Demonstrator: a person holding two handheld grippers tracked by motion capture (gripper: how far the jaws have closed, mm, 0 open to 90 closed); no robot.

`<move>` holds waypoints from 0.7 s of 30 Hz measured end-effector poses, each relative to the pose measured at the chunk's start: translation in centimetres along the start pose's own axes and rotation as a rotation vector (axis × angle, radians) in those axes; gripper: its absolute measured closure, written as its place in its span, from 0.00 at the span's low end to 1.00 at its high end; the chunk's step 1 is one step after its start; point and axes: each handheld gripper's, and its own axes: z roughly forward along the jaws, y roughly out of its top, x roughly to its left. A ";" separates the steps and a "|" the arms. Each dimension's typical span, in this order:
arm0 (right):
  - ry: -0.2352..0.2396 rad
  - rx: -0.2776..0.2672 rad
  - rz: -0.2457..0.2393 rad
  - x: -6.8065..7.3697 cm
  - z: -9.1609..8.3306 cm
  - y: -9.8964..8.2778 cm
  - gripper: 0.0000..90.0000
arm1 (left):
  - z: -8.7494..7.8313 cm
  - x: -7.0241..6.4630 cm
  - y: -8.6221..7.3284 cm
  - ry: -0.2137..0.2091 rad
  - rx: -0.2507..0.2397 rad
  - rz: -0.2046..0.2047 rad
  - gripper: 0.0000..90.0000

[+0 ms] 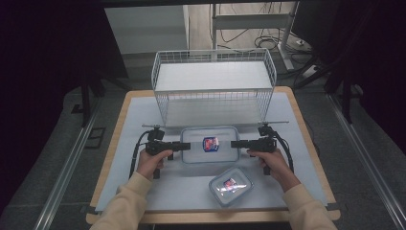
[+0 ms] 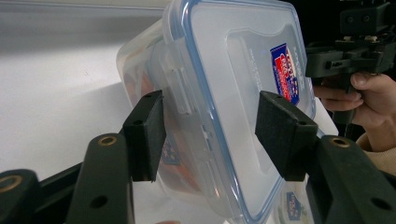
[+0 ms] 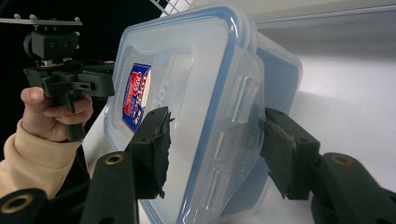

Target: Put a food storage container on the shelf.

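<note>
A person stands at a wooden table covered with a pale sheet (image 1: 143, 158), a two-jaw gripper in each hand. At the left, the left gripper (image 1: 186, 146) points inward at the short end of a large clear rectangular plastic food container with a blue-sealed snap lid (image 1: 209, 143), which lies flat at the table's middle, just in front of a white wire basket (image 1: 158, 76). Its jaws straddle that end, one pad above the lid and one below; whether the pads press yet I cannot tell. At the right, the right gripper (image 1: 235, 143) mirrors it at the opposite end, its pads against lid and base by the look of it.

The container looks light, stiff and slick, so a grip across the rim beside the latch flaps seems safest, both ends lifted together.

The high view alone gives the layout, including a smaller clear lidded container (image 1: 231, 185) nearer the person. The left gripper view adds the side latch (image 2: 175, 79) and something reddish inside; the right gripper view shows the lid's label (image 3: 138, 95) and the far hand (image 3: 56, 114).
</note>
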 end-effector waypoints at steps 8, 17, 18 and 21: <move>0.003 -0.001 -0.031 0.3 -0.3 -0.3 0.54 | -0.4 0.0 -0.4 -0.016 -0.013 0.023 0.53; 0.006 -0.009 -0.045 0.5 -0.4 -0.4 0.55 | -0.7 0.0 -0.7 -0.031 -0.018 0.043 0.56; 0.006 -0.009 -0.045 0.5 -0.4 -0.4 0.55 | -0.7 0.0 -0.7 -0.029 -0.019 0.040 0.56; 0.004 -0.013 -0.041 0.5 -0.4 -0.4 0.55 | -0.7 -0.2 -0.7 -0.020 -0.021 0.041 0.56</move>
